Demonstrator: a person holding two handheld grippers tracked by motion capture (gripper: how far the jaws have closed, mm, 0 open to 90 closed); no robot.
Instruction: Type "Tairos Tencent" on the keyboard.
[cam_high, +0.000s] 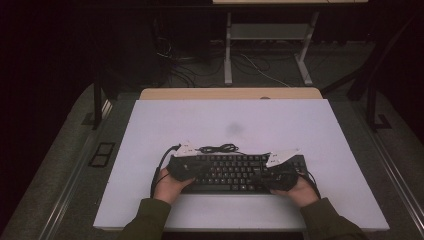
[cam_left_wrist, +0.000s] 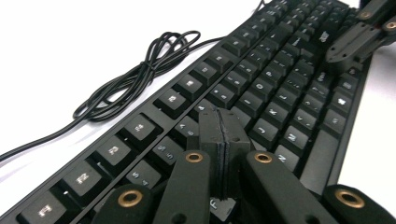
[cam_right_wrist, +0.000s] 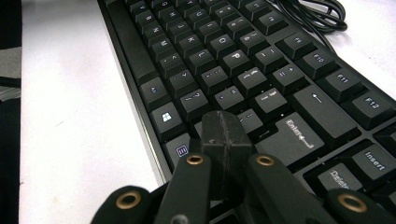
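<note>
A black keyboard (cam_high: 235, 172) is lying flat on the white table (cam_high: 150, 130), near its front edge. The left gripper (cam_left_wrist: 219, 122) is hovering low over the keys at its left end, jaws pressed together on nothing. The right gripper (cam_right_wrist: 225, 125) is sitting over the right end, beside the Enter key (cam_right_wrist: 299, 134), jaws likewise together; whether either tip is touching a key is unclear. Beyond both grippers, the keyboard's coiled cable (cam_left_wrist: 135, 77) is resting on the table.

Matt black plastic keyboard (cam_left_wrist: 261, 88), smooth white tabletop (cam_high: 280, 125)
</note>
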